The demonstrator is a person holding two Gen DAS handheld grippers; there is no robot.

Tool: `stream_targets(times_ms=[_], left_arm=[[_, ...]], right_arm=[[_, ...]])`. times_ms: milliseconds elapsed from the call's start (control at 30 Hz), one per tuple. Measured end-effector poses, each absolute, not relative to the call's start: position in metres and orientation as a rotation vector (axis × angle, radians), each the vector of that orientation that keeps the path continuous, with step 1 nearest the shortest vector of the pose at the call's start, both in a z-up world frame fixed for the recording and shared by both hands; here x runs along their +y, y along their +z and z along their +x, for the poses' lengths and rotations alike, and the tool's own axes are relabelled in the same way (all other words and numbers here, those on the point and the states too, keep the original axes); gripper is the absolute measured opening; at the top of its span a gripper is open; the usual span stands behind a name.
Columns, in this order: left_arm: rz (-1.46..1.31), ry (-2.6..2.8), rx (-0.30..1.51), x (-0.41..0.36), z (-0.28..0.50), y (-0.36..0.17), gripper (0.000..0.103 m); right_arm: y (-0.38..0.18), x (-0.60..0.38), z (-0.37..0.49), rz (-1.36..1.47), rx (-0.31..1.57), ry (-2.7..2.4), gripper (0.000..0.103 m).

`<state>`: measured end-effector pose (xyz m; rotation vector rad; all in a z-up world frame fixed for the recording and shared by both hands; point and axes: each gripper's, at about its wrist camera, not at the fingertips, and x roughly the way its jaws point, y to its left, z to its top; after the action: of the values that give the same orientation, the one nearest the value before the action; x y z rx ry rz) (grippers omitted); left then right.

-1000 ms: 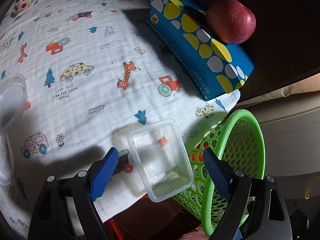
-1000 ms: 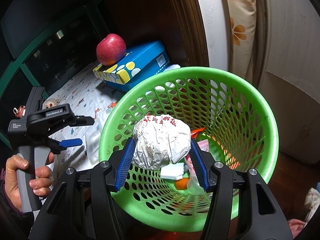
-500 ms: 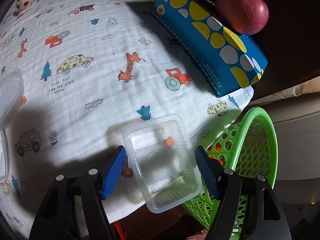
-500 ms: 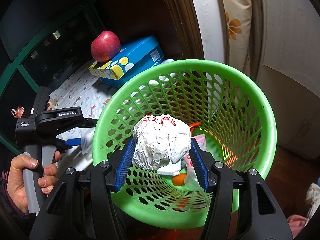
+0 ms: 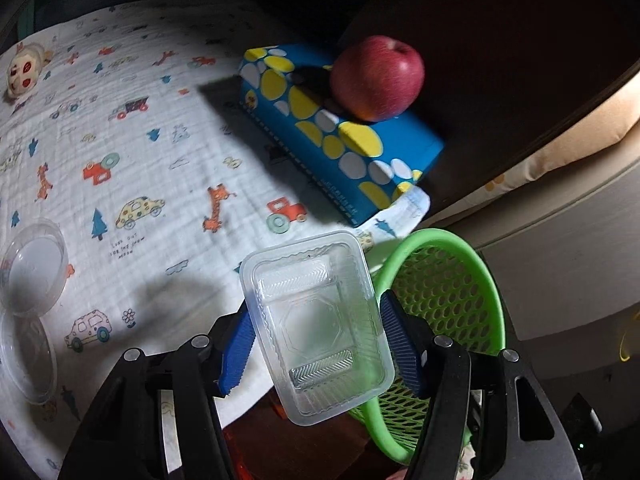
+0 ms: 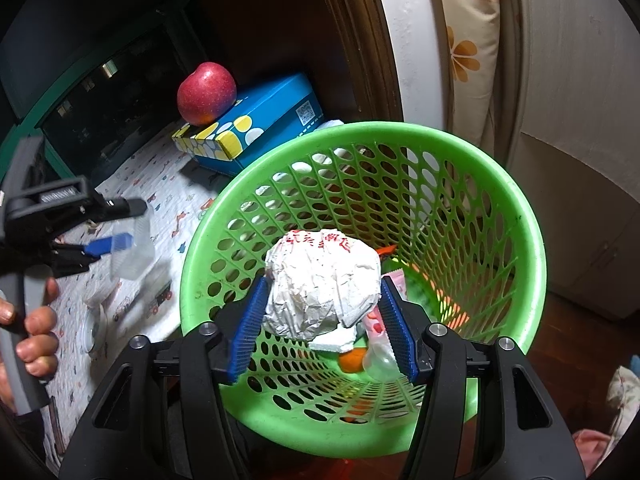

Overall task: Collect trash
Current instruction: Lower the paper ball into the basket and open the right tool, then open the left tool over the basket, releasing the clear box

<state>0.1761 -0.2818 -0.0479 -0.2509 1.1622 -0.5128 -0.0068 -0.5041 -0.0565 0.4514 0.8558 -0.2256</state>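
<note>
My left gripper (image 5: 316,344) is shut on a clear plastic tray (image 5: 316,332) and holds it above the table's near edge, next to the green mesh basket (image 5: 476,280). My right gripper (image 6: 322,316) is shut on a crumpled white paper ball (image 6: 322,282) and holds it over the mouth of the basket (image 6: 516,216). Several pieces of trash lie at the basket's bottom (image 6: 360,356). In the right wrist view the left gripper (image 6: 116,240) and its tray (image 6: 134,250) show at the left, above the cloth.
A patterned cloth (image 5: 132,152) covers the table. A blue tissue box (image 5: 340,148) with a red apple (image 5: 376,76) on it stands at the back. Clear round lids (image 5: 32,264) lie at the left edge. A small toy face (image 5: 24,72) sits far left.
My left gripper has closed on the clear tray and lifted it off the cloth toward the basket. My right gripper still holds the paper ball over the basket.
</note>
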Motion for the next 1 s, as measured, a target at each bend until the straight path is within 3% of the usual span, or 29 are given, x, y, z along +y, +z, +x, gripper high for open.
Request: stream_targets(times_ms=[200,700,867,1000], left_arm=[[-0.202,-0.632,1.145,-0.318,0.161,-0.032,0.059],[-0.041,-0.793,1.179,-0.391,0.136,-0.042,0.059],[-0.054,-0.818,1.204,-0.394,0.136,-0.053,0.077],[-0.041,-0.823,1.187,-0.385,0.133,-0.050,0.079]], right_arm=[[-0.053,-0.507,-0.009,0.445,0.846,-0.245,0.069],[-0.043,-0.513,-0.034,0.438,0.828,-0.281,0.069],[-0.044,-0.512,-0.040,0.437,0.830,-0.287,0.069],[-0.043,-0.509,-0.042,0.432,0.828,-0.283,0.069]])
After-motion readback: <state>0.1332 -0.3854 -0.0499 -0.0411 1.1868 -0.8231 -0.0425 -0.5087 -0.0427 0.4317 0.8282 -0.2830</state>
